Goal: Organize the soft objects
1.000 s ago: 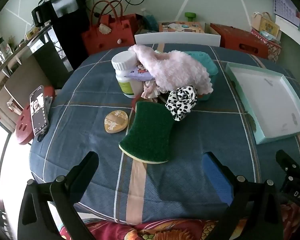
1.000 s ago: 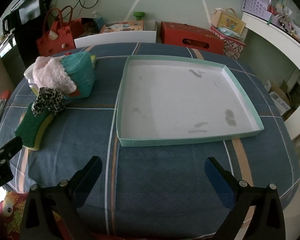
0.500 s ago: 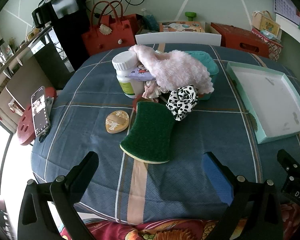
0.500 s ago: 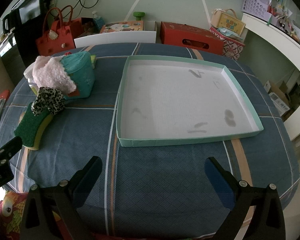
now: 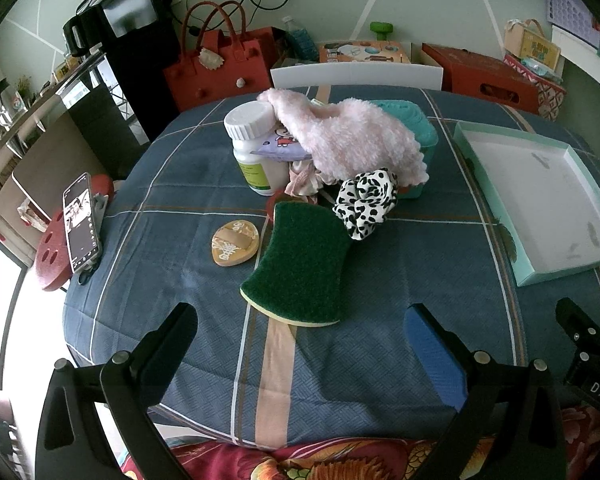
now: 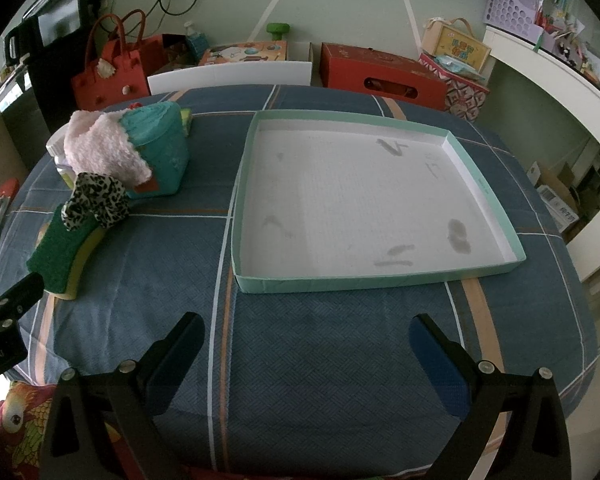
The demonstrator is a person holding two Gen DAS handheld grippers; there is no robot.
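Observation:
A green sponge (image 5: 300, 262) (image 6: 58, 254) lies on the blue tablecloth just ahead of my left gripper (image 5: 300, 340), which is open and empty. A black-and-white spotted scrunchie (image 5: 366, 202) (image 6: 96, 202) rests on the sponge's far corner. Behind it a fluffy pink cloth (image 5: 348, 138) (image 6: 100, 146) drapes over a teal container (image 5: 414, 122) (image 6: 160, 148). A small pinkish scrunchie (image 5: 304, 182) peeks out under the cloth. My right gripper (image 6: 302, 346) is open and empty, in front of a shallow mint-edged tray (image 6: 476, 274) (image 5: 522, 136) with a bare white floor.
A white pill bottle (image 5: 254, 146) and a purple pouch (image 5: 282, 144) stand by the pile. An orange oval piece (image 5: 234, 242) lies left of the sponge. A phone (image 5: 80, 220) sits on a red stool (image 5: 52, 264) off the table's left edge. Red bags and boxes line the wall.
The left wrist view has shifted slightly, so the pile sits a touch further right and higher. Nothing on the table has moved and both grippers stay open.

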